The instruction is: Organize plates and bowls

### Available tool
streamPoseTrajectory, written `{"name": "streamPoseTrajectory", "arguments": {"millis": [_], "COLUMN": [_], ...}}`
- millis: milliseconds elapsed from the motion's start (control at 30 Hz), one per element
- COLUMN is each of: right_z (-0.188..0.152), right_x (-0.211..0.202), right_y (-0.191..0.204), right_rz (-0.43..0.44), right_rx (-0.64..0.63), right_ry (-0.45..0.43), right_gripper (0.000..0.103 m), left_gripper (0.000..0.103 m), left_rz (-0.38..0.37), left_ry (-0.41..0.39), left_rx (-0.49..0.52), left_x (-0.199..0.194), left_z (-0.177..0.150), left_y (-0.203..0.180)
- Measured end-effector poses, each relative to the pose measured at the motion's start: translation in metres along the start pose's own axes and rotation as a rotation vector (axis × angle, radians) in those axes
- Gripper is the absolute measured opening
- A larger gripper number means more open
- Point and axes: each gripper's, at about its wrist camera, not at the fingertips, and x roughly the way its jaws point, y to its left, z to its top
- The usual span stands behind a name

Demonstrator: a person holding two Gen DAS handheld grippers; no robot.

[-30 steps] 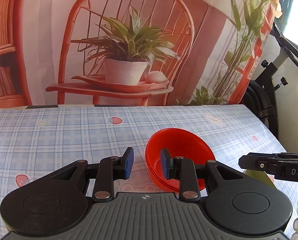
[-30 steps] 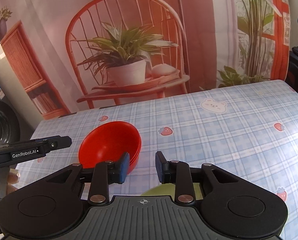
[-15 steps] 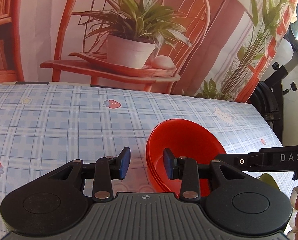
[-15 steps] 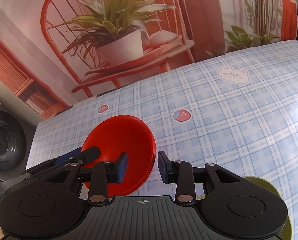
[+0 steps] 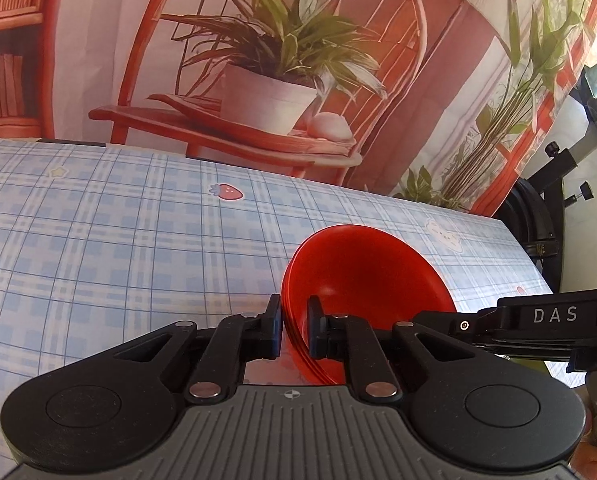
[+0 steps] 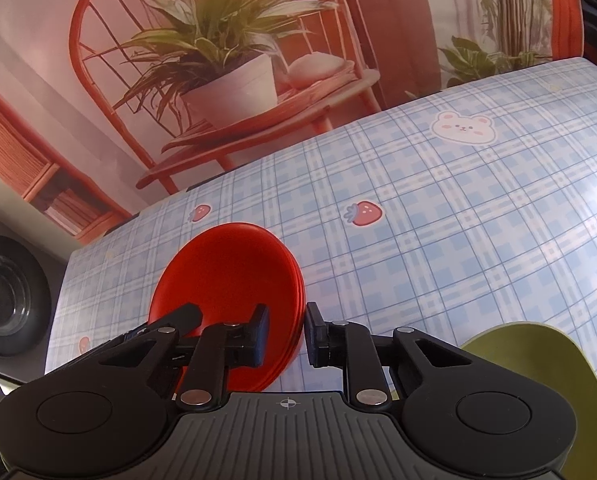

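A stack of red bowls sits on the blue plaid tablecloth. My left gripper has closed its jaws on the near left rim of the stack. In the right wrist view the red bowls show with my right gripper straddling their right rim, its jaws close on each side of it; contact is unclear. The left gripper's fingers reach in from the lower left there. The right gripper's arm, marked DAS, crosses the left wrist view at the right.
An olive-green bowl lies at the lower right under my right gripper. A printed backdrop with a chair and potted plant hangs behind the table. A black metal stand is past the table's right end, a dark round appliance at the left.
Both grippers moved down and in on the red bowls. The left jaws narrowed from wide open onto the left rim. The right jaws moved over the right rim.
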Motion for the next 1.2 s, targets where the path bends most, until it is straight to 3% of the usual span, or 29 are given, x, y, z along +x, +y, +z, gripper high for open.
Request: {"name": "streamPoseTrajectory", "arguments": {"millis": [67,467,600,1200], "right_z": [-0.004,-0.047,-0.062,-0.106], "right_x": [-0.001,-0.039,-0.059,-0.117], "right_y": [-0.001,0.010,0.003,-0.021], "right_rz": [0.000,0.066,0.097,0.165], "right_rx": [0.012,0.007,0.036,0.009], "right_ry": [-0.005,-0.073,-0.085,-0.143], "right_gripper": [0.011,0.010,0.010,0.010], "left_gripper": [0.013,0.013,0.013,0.014], "left_rz": [0.002,0.135,0.122,0.151], "left_ry": [-0.003,-0.032,-0.039,-0.059], "left_rx": [-0.017,-0.021,-0.046,0.023], "left_x": [-0.005,-0.063,-0.083,-0.137], "left_z": [-0.003,-0.033,-0.043,-0.073], "left_y": [0.002,-0.017,-0.020,-0.066]}}
